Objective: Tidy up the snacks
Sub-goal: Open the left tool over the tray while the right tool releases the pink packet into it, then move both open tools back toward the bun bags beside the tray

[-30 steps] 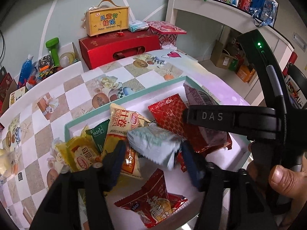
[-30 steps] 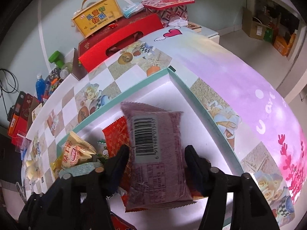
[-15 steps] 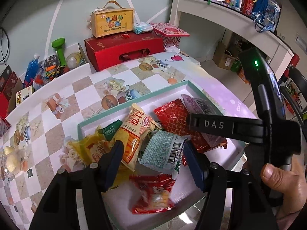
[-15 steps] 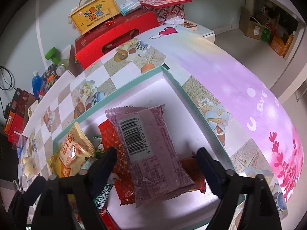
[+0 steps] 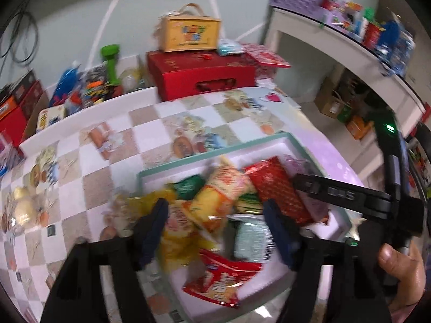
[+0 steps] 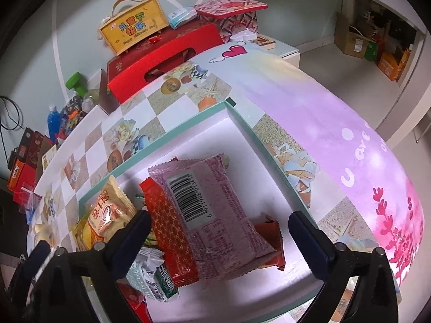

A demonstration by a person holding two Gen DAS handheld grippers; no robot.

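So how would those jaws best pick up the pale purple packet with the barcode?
Across its narrow width at mid-length, coming straight down from above. The pale purple foil packet lies flat, barcode up, atop a red packet, long sides exposed; the open right gripper already straddles it.

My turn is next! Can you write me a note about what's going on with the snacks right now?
Left hand-held gripper: open, holding nothing, above the snack pile.
Right hand-held gripper: open, holding nothing; the purple packet lies loose between its fingers on the red packet.
Every snack in view is in the white tray, heaped at one end.
Left to do: maybe tidy the heap. No loose snacks visible outside.
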